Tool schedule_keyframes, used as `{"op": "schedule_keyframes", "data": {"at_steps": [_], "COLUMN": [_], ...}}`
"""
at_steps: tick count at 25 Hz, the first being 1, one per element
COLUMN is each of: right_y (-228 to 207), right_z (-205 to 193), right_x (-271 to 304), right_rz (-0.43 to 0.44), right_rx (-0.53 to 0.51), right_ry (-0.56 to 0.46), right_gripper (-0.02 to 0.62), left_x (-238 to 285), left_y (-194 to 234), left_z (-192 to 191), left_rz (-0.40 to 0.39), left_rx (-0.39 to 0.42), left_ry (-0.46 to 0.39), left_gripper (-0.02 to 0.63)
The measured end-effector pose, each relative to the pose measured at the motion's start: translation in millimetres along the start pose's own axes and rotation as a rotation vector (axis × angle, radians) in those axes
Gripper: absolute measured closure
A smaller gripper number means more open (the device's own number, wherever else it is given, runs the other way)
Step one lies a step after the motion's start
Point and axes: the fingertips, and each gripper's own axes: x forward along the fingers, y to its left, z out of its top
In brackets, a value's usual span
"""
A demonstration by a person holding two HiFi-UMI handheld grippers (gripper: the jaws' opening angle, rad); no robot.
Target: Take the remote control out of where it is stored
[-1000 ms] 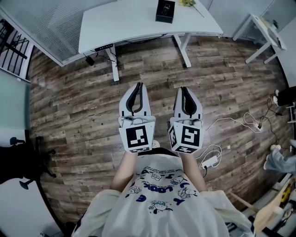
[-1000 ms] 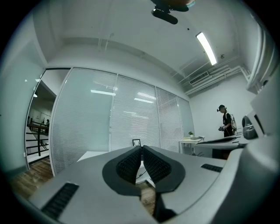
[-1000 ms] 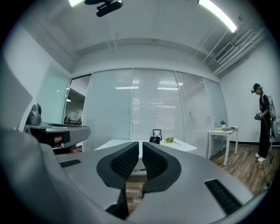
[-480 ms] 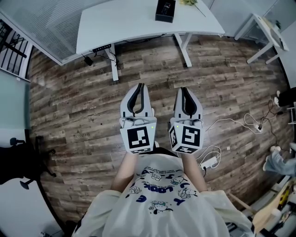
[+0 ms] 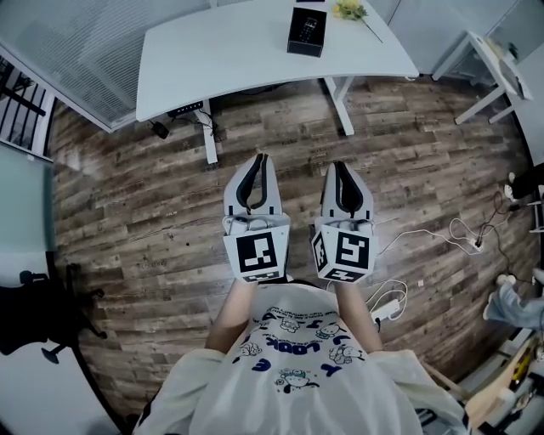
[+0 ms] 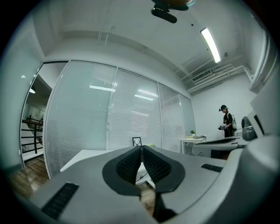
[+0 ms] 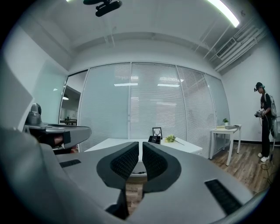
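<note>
You stand on the wooden floor (image 5: 153, 212), and the white desk (image 5: 212, 59) is ahead of you, well apart from both of your tools.

Your left gripper (image 5: 257, 158) is squeezed closed, with its tips touching and nothing between them. Your right gripper (image 5: 340, 166) is squeezed closed too, and it is empty. Both point level at the desk, side by side.

A black box (image 5: 306, 31) lies by the far edge of the desk, a bit toward the right corner. Small yellow flowers (image 5: 348, 10) lie just beside it, nearer that corner.

You cannot see the remote control anywhere. It may be inside the black box, but that is only a guess.

The step in hand looks like getting to the desk, so the taking out has not begun. Next you need to come close to the near edge, reach over to the box, and spread the jaws of one tool wide before it can grab anything.
</note>
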Motion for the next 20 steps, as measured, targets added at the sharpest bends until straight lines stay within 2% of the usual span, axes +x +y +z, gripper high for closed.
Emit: {"op": "schedule_keyframes", "data": {"at_steps": [7, 12, 20], "right_y": [-9, -15, -20], "right_z": [20, 28, 38], "right_x": [74, 125, 188], "right_rz": [-0.025, -0.041, -0.058], "right_rx": [-0.003, -0.003, 0.003], "right_ry": [-0.004, -0.014, -0.029], "right_gripper": [0.549, 0.549, 0.549], "left_x": [78, 130, 192], "left_y": [18, 32, 50], "left_z": [6, 12, 9], "left_rz": [-0.038, -0.054, -0.076], "left_rx": [0.008, -0.013, -0.006], "left_ry": [0.009, -0.015, -0.002], "left_gripper": [0.577, 0.577, 0.577]}}
